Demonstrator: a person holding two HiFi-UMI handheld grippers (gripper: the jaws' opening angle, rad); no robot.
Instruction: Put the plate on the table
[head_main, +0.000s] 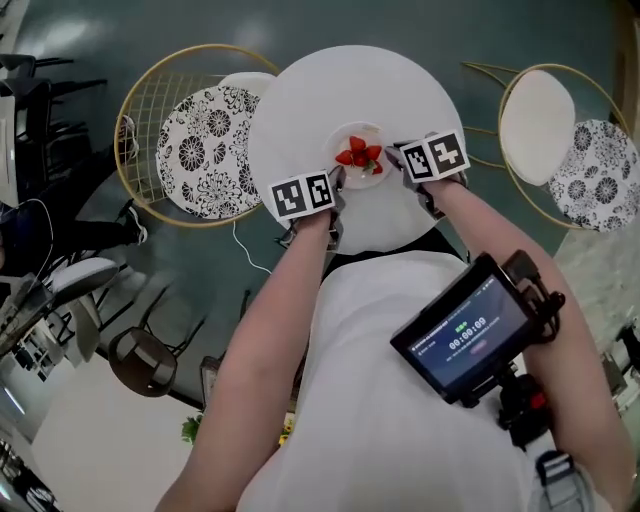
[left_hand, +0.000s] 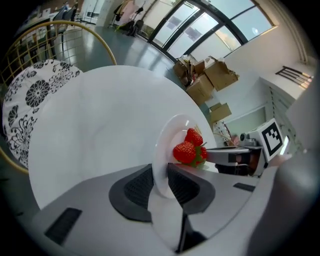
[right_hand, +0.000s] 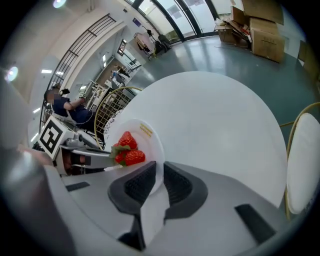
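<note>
Plate: a small white plate (head_main: 341, 139) lies at the middle of the round white tabletop (head_main: 300, 100), with a few strawberries (head_main: 360, 155) on it.
Left tool: the left tool (left_hand: 160, 185) has the plate's left rim between its pads. The gap there looks a little wide for so thin a rim, so I judge this grip loosened, not clenched.
Right tool: the right tool (right_hand: 159, 182) is clamped on the plate's right rim, with both pads tight against the edge.
Done: the plate is over the tabletop's middle and level. It looks set down, or nearly so, though no view shows the contact for certain.
Left: the right tool has to let go, and both tools have to draw back off the rim without dragging the plate or tipping the fruit.
Writing on the plate: a small yellow mark (right_hand: 146, 130) sits on the far rim, too small to read.
Writing on the screen: the screen (head_main: 468, 340) at the person's chest shows a row of pale digits like a timer, too blurred to read with certainty.
Marker cubes: these carry black-and-white square patterns only, with no words.
Boxes: cardboard boxes (left_hand: 205, 80) stand far off by the windows, with no legible print.
</note>
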